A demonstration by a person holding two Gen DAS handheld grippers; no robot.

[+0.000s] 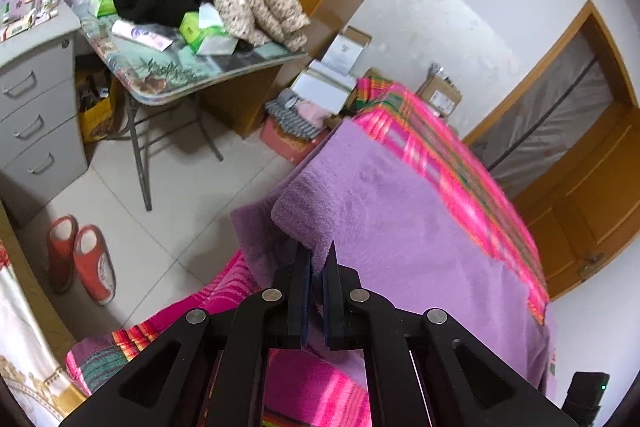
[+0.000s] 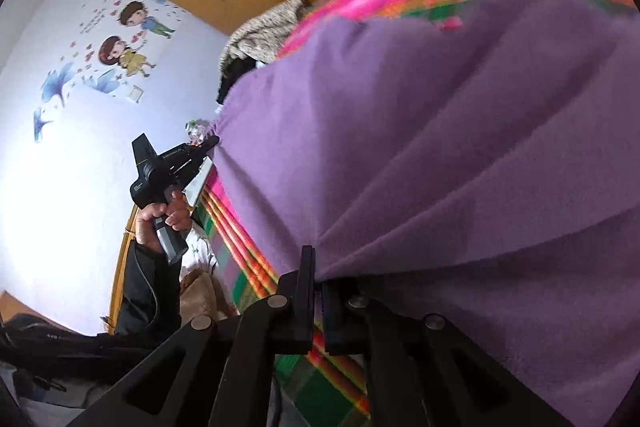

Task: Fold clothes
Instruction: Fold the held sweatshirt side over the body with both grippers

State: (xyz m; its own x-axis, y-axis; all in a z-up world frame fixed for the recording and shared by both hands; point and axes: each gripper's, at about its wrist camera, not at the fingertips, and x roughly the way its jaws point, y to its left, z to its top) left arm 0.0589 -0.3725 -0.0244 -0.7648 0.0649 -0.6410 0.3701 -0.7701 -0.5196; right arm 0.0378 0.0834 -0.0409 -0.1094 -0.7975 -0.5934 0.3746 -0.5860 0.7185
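Jaws of left gripper (image 1: 316, 259) clamped on folded corner of purple fleece garment (image 1: 404, 223), low centre of frame; jaws of right gripper (image 2: 318, 267) pinched shut on another edge of same cloth, lower centre. Spread over striped pink bed cover (image 1: 436, 143), filling right half of both views.

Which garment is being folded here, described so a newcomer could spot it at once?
Start at the bed with the pink striped sheet. Spread over it is the purple fleece garment, with the left tool shut on its folded-over corner. It is the only plain purple piece; the clothes piled on the folding table are beige and black.
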